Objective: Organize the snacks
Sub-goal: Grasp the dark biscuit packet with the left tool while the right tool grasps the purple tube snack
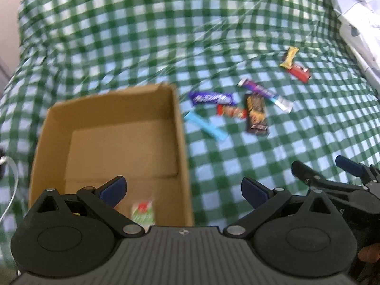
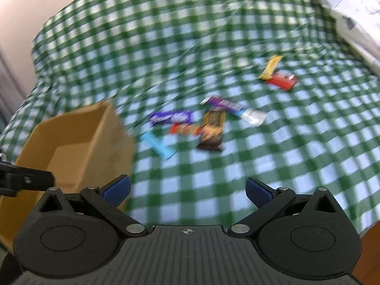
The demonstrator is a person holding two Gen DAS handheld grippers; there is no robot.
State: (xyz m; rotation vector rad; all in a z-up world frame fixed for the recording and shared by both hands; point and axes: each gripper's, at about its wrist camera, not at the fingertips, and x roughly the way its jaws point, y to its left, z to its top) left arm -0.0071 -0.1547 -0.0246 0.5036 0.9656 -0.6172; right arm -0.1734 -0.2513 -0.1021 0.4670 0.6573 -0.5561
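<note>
A loose scatter of wrapped snack bars is seen on a green-and-white checked cloth (image 1: 237, 161), to the right of an open cardboard box (image 1: 182, 156). Nearest the box lies a light blue bar (image 1: 205, 125); behind it lie a purple bar (image 1: 213, 98) and a red-orange bar (image 1: 231, 111), the latter touching a dark brown bar (image 1: 256, 115). A second purple bar (image 1: 257, 88) ends against a silver-white wrapper (image 1: 283, 103). Well apart, farther back, a yellow bar (image 1: 289, 57) lies just beside a red bar (image 1: 299, 71).

Inside the box, a green-and-red packet (image 1: 142, 213) lies on the floor at the near wall; its print is blurred, and its lower edge is hidden by the gripper body.

The left gripper (image 1: 184, 191) is held over the box's right wall with fingers spread and nothing between them. The right gripper (image 2: 187, 190) is likewise held wide apart and empty above the cloth. Both views are smeared, so brand lettering probably cannot be read reliably.
</note>
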